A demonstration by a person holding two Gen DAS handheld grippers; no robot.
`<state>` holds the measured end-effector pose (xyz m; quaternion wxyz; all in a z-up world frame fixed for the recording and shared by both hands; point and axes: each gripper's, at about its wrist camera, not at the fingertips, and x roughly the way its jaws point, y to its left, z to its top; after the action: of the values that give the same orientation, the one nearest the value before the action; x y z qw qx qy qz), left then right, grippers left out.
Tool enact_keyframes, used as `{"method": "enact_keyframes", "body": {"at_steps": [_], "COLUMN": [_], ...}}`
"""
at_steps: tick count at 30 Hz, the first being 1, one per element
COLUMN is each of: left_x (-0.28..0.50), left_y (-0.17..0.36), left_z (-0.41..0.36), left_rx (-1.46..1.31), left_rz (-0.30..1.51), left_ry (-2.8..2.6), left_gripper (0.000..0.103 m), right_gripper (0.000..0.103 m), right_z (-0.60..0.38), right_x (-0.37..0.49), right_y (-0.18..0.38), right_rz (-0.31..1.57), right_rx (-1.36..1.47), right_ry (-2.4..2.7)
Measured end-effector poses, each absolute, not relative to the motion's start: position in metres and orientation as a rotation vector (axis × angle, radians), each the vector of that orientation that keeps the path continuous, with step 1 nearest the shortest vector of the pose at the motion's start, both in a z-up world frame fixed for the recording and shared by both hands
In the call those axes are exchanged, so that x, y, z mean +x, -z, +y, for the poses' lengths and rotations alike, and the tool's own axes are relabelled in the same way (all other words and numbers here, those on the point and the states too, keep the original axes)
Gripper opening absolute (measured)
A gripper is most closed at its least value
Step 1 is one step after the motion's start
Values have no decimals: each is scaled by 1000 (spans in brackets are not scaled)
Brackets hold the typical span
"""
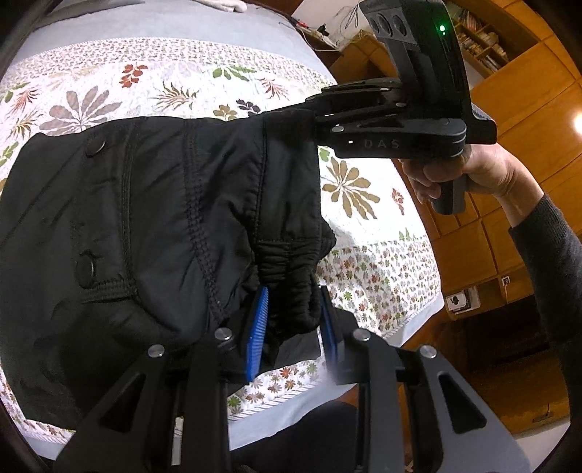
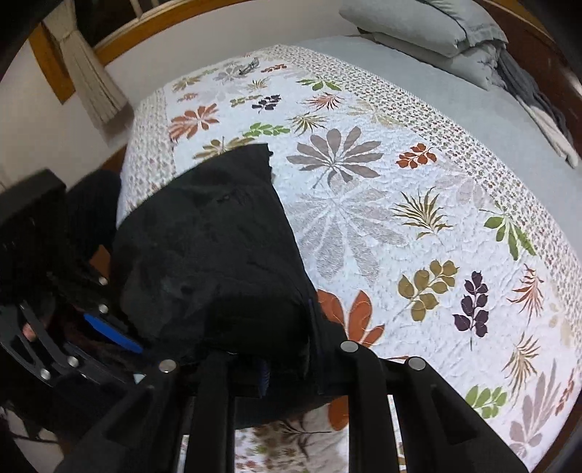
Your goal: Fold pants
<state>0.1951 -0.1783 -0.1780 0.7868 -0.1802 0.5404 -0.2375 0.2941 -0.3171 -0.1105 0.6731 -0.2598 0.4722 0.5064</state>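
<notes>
Black pants (image 1: 152, 203) hang lifted over a bed with a floral quilt (image 1: 109, 83). My left gripper (image 1: 293, 324) has its blue pads (image 1: 256, 327) around the gathered elastic waistband and grips it. My right gripper (image 1: 291, 120) holds the other end of the waistband, seen at the upper right of the left wrist view, with a hand on its handle. In the right wrist view the pants (image 2: 218, 254) drape over my right gripper (image 2: 283, 367) and hide its fingertips; the left gripper's blue pad (image 2: 109, 333) shows at the lower left.
The quilt (image 2: 400, 218) covers most of the bed, with grey bedding and pillows (image 2: 436, 29) at the far end. Wooden cabinets and shelves (image 1: 509, 109) stand beside the bed. A curtain (image 2: 91, 83) hangs at the far left wall.
</notes>
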Motion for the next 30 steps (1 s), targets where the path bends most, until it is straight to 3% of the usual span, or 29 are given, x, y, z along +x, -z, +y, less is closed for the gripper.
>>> {"method": "enact_keyframes", "body": {"at_steps": [18, 30], "left_x": [198, 201], "left_y": [212, 221], "left_z": [-197, -207], "left_rx": [-342, -294], "left_rz": [1233, 1256], "left_ry": [506, 514], "left_gripper": [26, 26], "right_gripper": [17, 17], "right_z": [-357, -375], "right_x": [305, 288], "right_y": [160, 149], "right_rz": [1103, 1070], "right_rx": [-496, -493], "right_ry": [-1094, -1056]}}
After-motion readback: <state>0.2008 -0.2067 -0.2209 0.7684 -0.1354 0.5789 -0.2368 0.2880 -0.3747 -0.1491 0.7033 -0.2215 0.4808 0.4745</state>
